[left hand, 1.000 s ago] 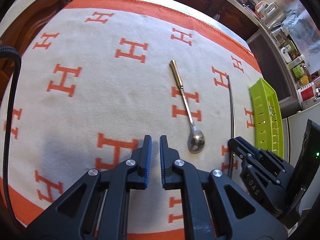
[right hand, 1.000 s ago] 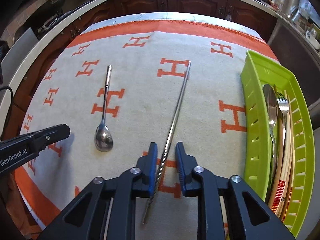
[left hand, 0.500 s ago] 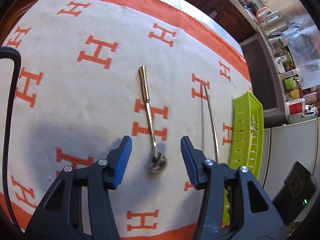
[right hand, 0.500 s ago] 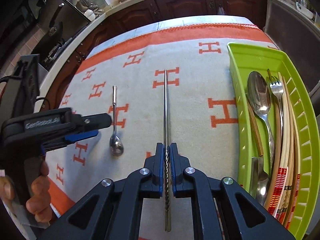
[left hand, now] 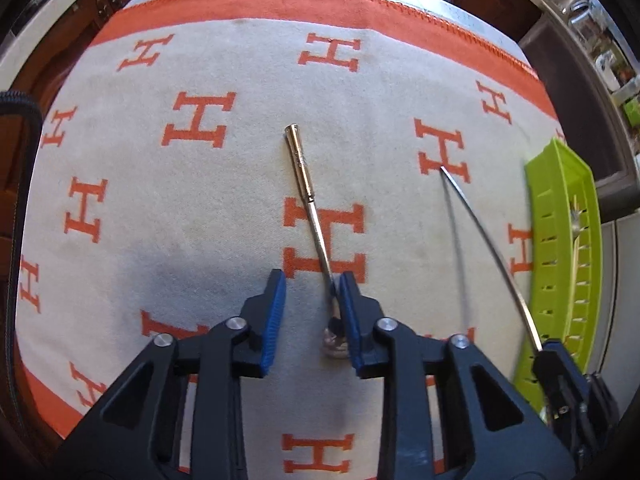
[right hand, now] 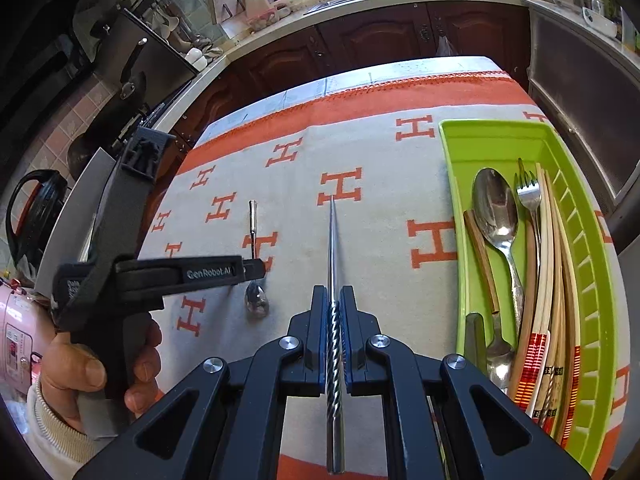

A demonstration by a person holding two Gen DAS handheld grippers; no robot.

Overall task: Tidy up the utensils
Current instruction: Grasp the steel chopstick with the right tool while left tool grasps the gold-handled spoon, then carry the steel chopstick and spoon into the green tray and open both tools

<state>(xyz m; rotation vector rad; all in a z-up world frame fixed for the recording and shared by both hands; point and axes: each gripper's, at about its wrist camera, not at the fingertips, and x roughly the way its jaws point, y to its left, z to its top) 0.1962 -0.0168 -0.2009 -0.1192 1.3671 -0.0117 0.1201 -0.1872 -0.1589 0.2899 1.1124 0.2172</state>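
Note:
A small spoon (left hand: 308, 196) with a gold handle lies on the cloth, bowl towards me. My left gripper (left hand: 311, 276) points down over its neck. The jaws are closing with the stem between them, against the right pad (left hand: 349, 312) and apart from the left pad. In the right wrist view the left gripper (right hand: 256, 269) hangs over the spoon's bowl (right hand: 257, 301). My right gripper (right hand: 333, 292) is shut on the twisted end of a long metal chopstick (right hand: 331, 240), held off the cloth. The green tray (right hand: 454, 200) lies just right of it.
The tray (left hand: 560, 240) holds a large spoon (right hand: 494, 208), a fork (right hand: 529, 196) and several chopsticks (right hand: 548, 280). An orange-and-cream H-patterned cloth (left hand: 200, 220) covers the table. A person's hand (right hand: 76, 372) grips the left tool. Dark cabinets stand beyond the far edge.
The left gripper moved over the spoon, opened wide, then narrowed around its neck. The right gripper shut on the chopstick and lifted it off the cloth.

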